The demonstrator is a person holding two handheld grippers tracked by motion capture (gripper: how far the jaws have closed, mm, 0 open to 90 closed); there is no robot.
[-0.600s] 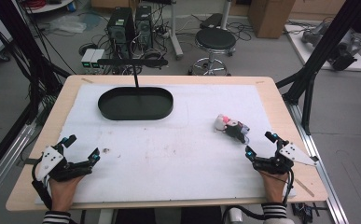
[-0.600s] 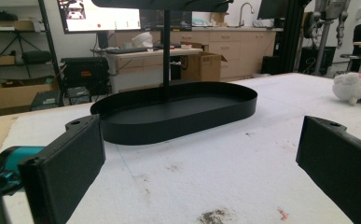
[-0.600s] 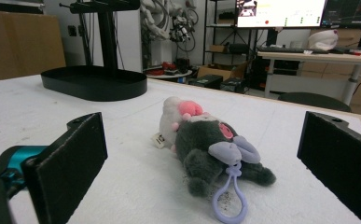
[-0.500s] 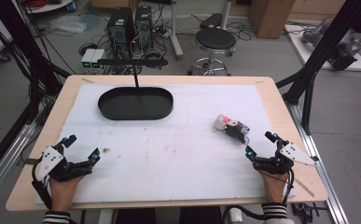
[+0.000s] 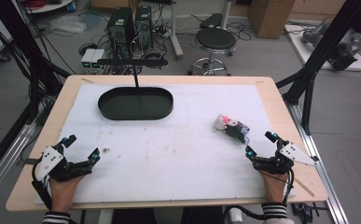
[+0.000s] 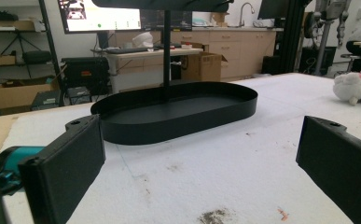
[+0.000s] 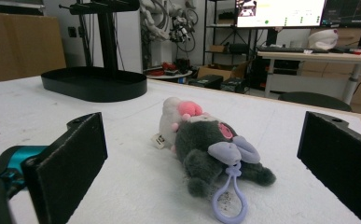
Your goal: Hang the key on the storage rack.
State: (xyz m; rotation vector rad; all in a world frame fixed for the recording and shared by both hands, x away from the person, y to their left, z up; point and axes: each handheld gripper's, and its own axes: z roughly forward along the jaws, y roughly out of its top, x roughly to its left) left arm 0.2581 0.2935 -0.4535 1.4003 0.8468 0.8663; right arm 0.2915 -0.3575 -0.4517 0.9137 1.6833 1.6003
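Note:
A small plush toy (image 5: 232,127), dark grey and white with pink bits and a lilac loop, lies on the white mat (image 5: 178,154) right of centre. My right gripper (image 5: 262,145) rests open near the table's front right, a short way in front of the toy; its own view has the plush toy (image 7: 206,144) lying ahead between the wide jaws, untouched. A black oval tray (image 5: 136,103) with an upright post stands at the back left. My left gripper (image 5: 81,148) rests open at the front left, empty, facing the black tray (image 6: 178,114).
The white mat covers most of the wooden table (image 5: 281,107), with a few dark smudges (image 5: 106,150) near the left gripper. Black frame struts (image 5: 308,84) rise at the table's right and left sides. A stool (image 5: 214,44) and computer cases stand on the floor behind.

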